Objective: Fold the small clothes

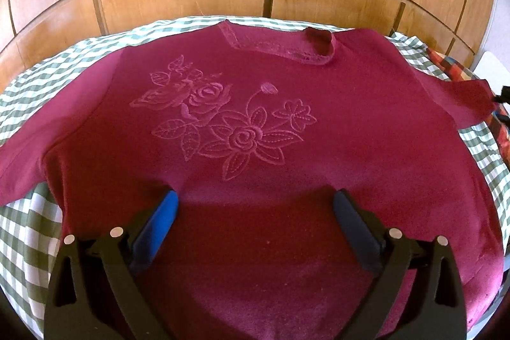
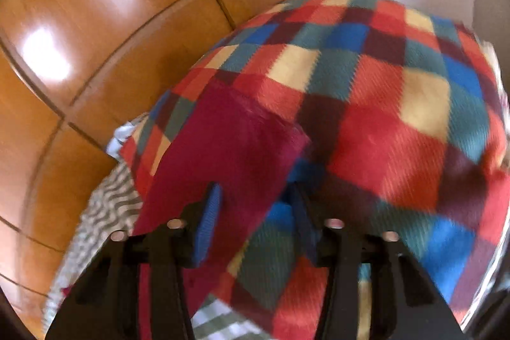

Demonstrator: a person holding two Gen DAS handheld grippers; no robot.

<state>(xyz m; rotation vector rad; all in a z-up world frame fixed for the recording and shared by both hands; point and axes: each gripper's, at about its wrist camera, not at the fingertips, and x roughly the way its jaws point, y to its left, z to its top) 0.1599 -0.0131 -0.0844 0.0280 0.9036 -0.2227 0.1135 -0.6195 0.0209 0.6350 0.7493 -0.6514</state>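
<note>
Lying flat and face up on the checked cloth [image 1: 22,231], the maroon top [image 1: 255,155] looks soft, light and floppy, so it will sag wherever it isn't held. The left gripper [image 1: 255,199] hovers over the lower body, jaws wide, gripping nothing. The right gripper [image 2: 255,196] meets the sleeve [image 2: 223,142] over the plaid blanket [image 2: 398,104]; too blurred to call its grip. Best holds: sleeve end and hem corners.

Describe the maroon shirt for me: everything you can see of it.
The maroon shirt lies front-up, spread flat on a green-checked cloth. It looks like soft knit, with a tone-on-tone flower design on the chest and a stitched neckline at the far edge. The left claw hovers open over its lower part; one sleeve reaches onto a multicoloured checked blanket.
</note>
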